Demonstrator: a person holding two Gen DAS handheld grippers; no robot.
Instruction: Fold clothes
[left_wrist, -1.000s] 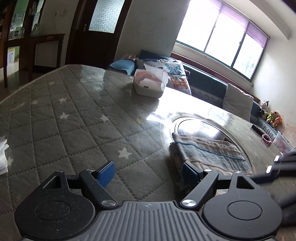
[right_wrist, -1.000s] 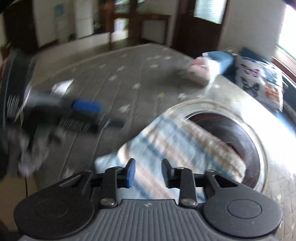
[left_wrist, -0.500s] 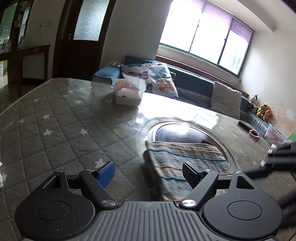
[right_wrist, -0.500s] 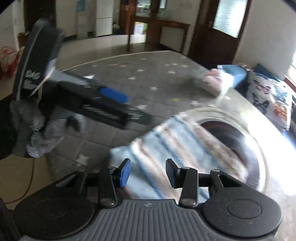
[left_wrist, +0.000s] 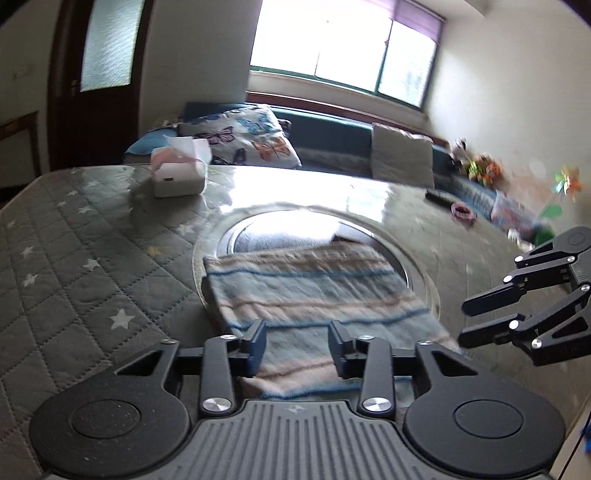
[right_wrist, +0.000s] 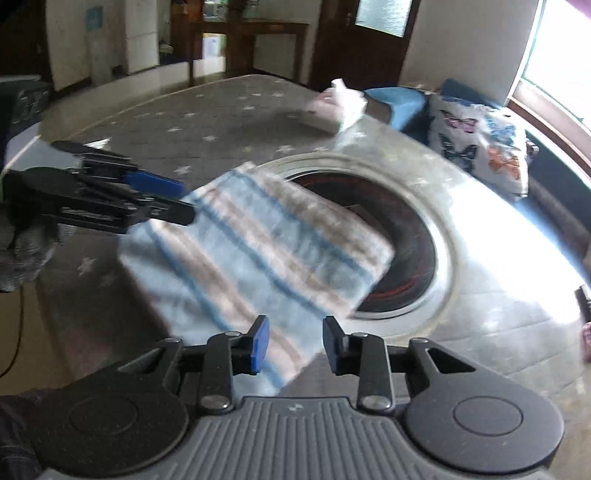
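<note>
A folded cloth with blue and beige stripes lies flat on the quilted, star-patterned table, partly over its round inset. My left gripper hovers at the cloth's near edge, its jaws closing, the cloth showing between them but not pinched. From the right wrist view the left gripper has its tips at the left corner of the cloth. My right gripper hangs over the opposite near corner, its jaws closing with a gap between the pads. The left wrist view shows the right gripper just beside the cloth, nothing in it.
A tissue box stands at the table's far left. The round inset has a metal rim. A dark remote and a pink ring lie far right. Beyond are a butterfly pillow and bench. A gloved hand holds the left gripper.
The left gripper has swung right onto the cloth's near edge and its jaws have narrowed a lot. The right gripper shifted along the cloth's other side, jaws slightly narrower.
</note>
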